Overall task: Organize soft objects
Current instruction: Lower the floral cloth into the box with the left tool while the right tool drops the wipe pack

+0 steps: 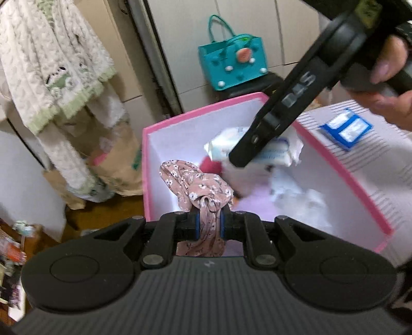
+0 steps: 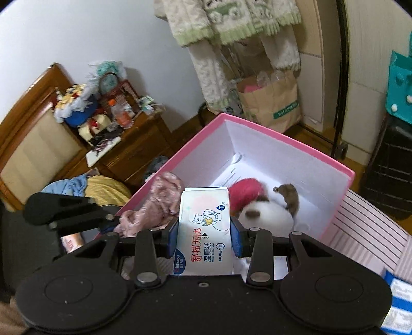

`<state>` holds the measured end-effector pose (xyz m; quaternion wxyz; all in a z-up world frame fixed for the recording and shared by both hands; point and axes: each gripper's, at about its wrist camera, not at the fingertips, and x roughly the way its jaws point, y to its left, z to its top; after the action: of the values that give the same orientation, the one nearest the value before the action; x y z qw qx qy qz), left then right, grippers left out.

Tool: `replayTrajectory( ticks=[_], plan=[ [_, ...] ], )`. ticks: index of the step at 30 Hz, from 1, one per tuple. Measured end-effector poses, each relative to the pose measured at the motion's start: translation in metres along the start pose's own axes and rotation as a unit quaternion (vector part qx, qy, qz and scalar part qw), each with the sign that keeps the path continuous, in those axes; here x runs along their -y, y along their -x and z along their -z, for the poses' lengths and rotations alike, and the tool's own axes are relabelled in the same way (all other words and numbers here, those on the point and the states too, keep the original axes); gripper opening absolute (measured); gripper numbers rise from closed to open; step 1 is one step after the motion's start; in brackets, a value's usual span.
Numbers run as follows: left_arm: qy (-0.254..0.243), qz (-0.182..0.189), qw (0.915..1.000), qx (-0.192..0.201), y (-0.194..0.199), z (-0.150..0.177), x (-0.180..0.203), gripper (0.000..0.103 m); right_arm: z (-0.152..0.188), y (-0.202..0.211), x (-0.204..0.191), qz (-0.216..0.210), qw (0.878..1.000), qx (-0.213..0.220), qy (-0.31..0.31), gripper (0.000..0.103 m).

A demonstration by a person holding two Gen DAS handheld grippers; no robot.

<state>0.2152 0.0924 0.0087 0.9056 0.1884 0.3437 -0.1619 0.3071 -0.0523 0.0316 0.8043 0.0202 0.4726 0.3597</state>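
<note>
Two grippers hang over one pink box (image 2: 260, 140), open-topped and white inside, which sits on a striped pink and white surface (image 2: 368, 229). Behind the box, a cream and green knitted garment (image 2: 231, 23) hangs above a brown paper bag (image 2: 273, 103), and a teal tote bag (image 1: 231, 64) stands further back. Inside the box lies a white plush toy (image 2: 267, 214) with a red part and brown limbs. Over the box's near edge, the right gripper (image 2: 204, 238) clamps a pack of wet toilet paper (image 2: 203, 232) between its blue pads. At the box's left wall, the left gripper (image 1: 208, 223) is clenched on a pink floral cloth (image 1: 198, 185), which bunches up just above the box floor. Beside the box on the striped surface lies a small blue and white packet (image 1: 346, 128)
</note>
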Motion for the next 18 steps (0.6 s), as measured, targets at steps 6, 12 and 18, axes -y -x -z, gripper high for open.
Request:
replayTrajectory(
  ticks=[6, 12, 18],
  plan=[
    [-0.027, 0.007, 0.9995, -0.015, -0.020, -0.012, 0.000, 0.014, -0.027, -0.048, 0.015, -0.007, 0.999, -0.033, -0.038, 0.045],
    [-0.016, -0.001, 0.9992, -0.036, -0.047, -0.017, -0.007, 0.021, -0.044, -0.089, 0.035, 0.005, 0.995, -0.050, -0.082, 0.048],
    [-0.013, 0.015, 0.9990, -0.039, -0.043, -0.018, -0.008, 0.028, -0.049, -0.089, 0.041, -0.016, 0.994, -0.057, -0.090, 0.050]
  ],
)
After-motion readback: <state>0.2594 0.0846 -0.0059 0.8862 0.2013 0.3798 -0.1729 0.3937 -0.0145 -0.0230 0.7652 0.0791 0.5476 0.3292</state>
